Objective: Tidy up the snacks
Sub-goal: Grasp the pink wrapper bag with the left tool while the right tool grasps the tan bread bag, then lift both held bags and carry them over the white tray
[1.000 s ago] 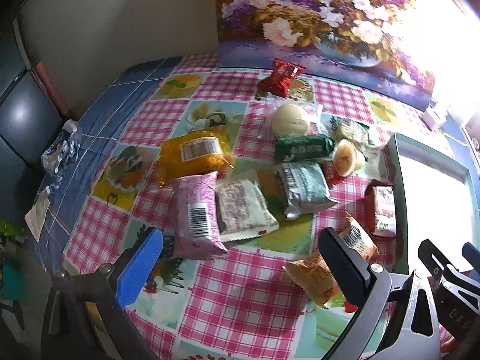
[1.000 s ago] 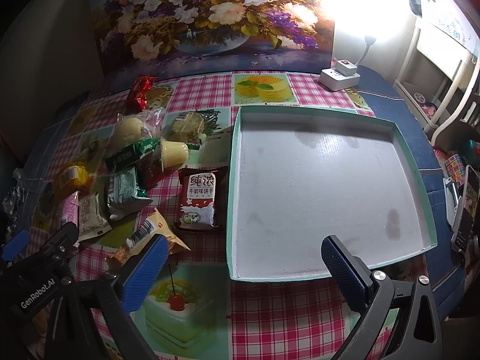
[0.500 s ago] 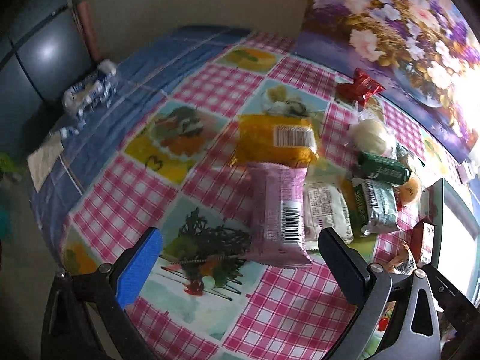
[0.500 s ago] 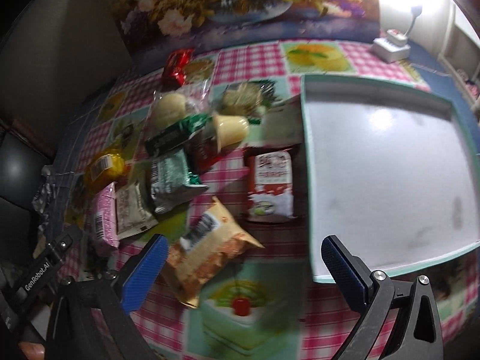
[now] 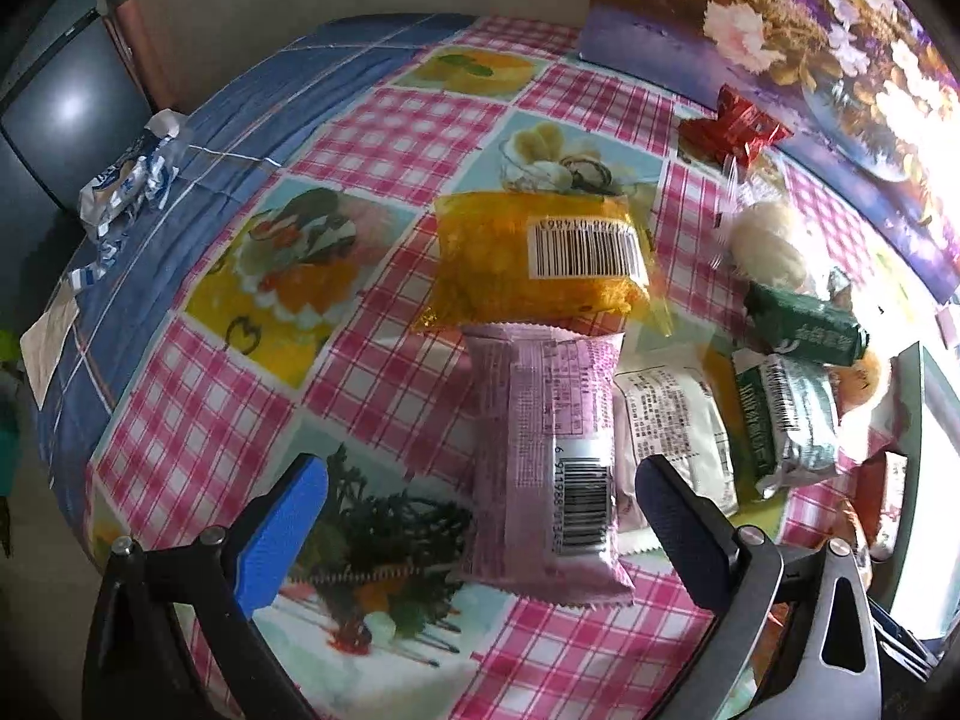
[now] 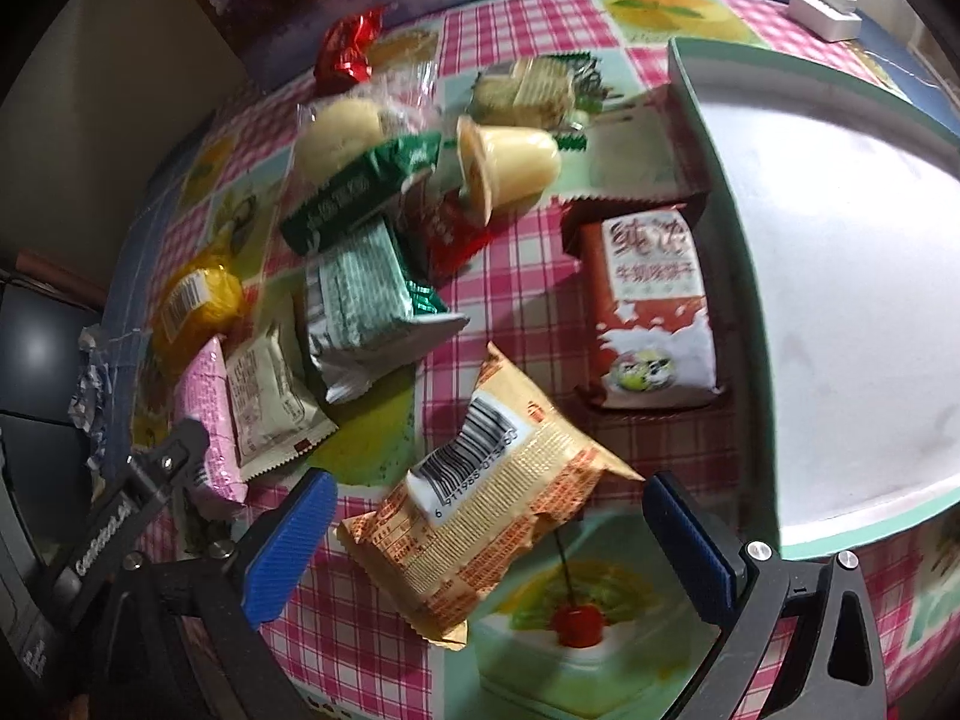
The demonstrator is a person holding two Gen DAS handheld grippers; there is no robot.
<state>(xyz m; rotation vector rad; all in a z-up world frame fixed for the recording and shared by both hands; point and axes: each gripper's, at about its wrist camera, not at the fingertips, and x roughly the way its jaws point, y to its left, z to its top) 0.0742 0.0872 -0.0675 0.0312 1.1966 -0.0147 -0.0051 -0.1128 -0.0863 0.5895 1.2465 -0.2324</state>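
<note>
Glossy checked oilcloth (image 5: 390, 384) printed with desserts covers the table, strewn with crinkly snack packets. Both grippers have dropped closer since a second ago. The left gripper (image 5: 480, 516), jaws wide apart, straddles one pink foil packet (image 5: 540, 450); the right gripper (image 6: 486, 540), equally spread, frames one tan pillow-shaped packet (image 6: 480, 516). One shallow green-rimmed tray (image 6: 864, 534) sits bare just beside the red milk-biscuit packet (image 6: 651, 306).

Wrapped snacks (image 6: 384, 276) lie heaped beside the empty tray (image 6: 840, 300).
</note>
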